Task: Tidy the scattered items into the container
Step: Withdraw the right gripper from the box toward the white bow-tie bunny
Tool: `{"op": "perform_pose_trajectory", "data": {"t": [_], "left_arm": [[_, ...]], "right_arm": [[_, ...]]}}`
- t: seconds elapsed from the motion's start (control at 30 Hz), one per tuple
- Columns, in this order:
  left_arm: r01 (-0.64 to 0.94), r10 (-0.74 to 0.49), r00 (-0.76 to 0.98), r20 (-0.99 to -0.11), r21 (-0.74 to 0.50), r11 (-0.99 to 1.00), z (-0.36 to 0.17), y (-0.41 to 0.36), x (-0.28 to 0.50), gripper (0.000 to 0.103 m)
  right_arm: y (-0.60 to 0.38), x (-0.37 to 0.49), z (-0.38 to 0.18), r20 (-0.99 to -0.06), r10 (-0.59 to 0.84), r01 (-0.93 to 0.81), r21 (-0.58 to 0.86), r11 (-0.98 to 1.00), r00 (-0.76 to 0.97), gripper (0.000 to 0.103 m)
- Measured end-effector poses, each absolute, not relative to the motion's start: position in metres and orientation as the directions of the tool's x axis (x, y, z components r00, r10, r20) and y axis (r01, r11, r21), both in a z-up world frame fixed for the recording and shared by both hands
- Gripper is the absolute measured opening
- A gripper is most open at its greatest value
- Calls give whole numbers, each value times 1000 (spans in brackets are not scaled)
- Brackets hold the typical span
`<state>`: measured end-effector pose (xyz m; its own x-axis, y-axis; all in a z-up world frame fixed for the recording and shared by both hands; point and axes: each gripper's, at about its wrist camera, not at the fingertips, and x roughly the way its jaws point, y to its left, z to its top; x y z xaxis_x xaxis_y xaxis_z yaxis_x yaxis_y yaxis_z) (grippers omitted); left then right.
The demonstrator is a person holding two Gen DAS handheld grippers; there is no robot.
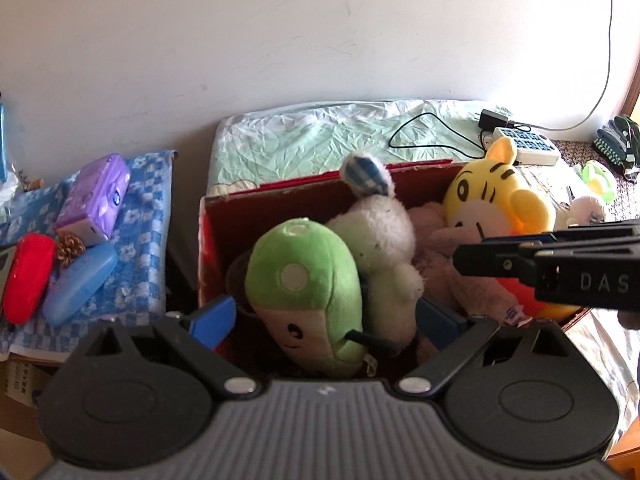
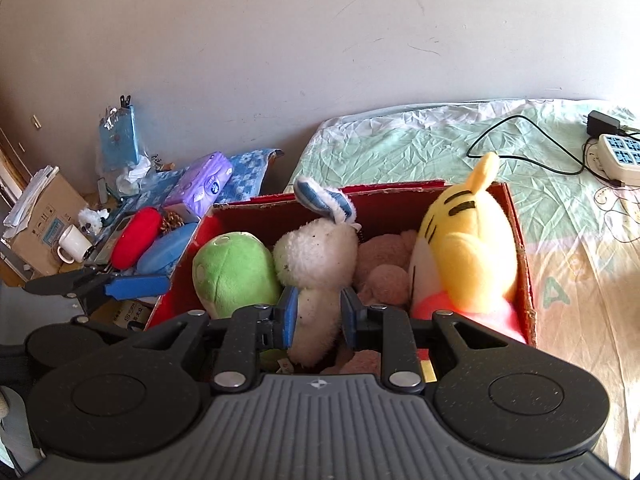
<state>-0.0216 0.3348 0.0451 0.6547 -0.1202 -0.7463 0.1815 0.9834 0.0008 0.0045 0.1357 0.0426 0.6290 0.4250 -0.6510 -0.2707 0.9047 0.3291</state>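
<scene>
A red cardboard box (image 1: 208, 240) (image 2: 516, 216) stands on the bed and holds several plush toys. A green mushroom plush (image 1: 308, 292) (image 2: 234, 272) lies at the left. A white bunny plush (image 1: 380, 248) (image 2: 316, 264) with a blue checked ear is in the middle. A yellow tiger plush (image 1: 492, 200) (image 2: 468, 256) stands at the right over a pink plush (image 1: 440, 264) (image 2: 384, 276). My left gripper (image 1: 326, 322) is open, with its fingers either side of the green plush and the bunny. My right gripper (image 2: 318, 316) is shut on the white bunny's body inside the box.
A side table with a blue checked cloth (image 1: 136, 240) at the left carries a purple tissue pack (image 1: 96, 196), a red case (image 1: 26, 280) and a blue case (image 1: 80, 284). A power strip (image 1: 524, 144) and a black cable (image 1: 432, 132) lie on the green bedsheet behind the box.
</scene>
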Motion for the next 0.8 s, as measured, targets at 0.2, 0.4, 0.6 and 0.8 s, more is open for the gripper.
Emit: {"op": "perform_pose_trajectory", "data": {"t": [0.2,0.4,0.6,0.8], "left_arm": [[172,-98,647,-756,19,985,48,324,-18,97],[158,-87,648,-756,22,987,50,322,-19,97],[136,-69,643,-763,25,990,47,324,-16,97],[65,10,643,-765,67,996,49,327,-13,97]], "right_arm": [[135,1,44,-647,421,-266,327,907,636,27],[130,-5,46,-632,421,-255,340,905,651,29],[123,-8,49,-618,420,-237,358,903,665,30],[113,-10,54,-581,460,-260,396,881,672,31]]}}
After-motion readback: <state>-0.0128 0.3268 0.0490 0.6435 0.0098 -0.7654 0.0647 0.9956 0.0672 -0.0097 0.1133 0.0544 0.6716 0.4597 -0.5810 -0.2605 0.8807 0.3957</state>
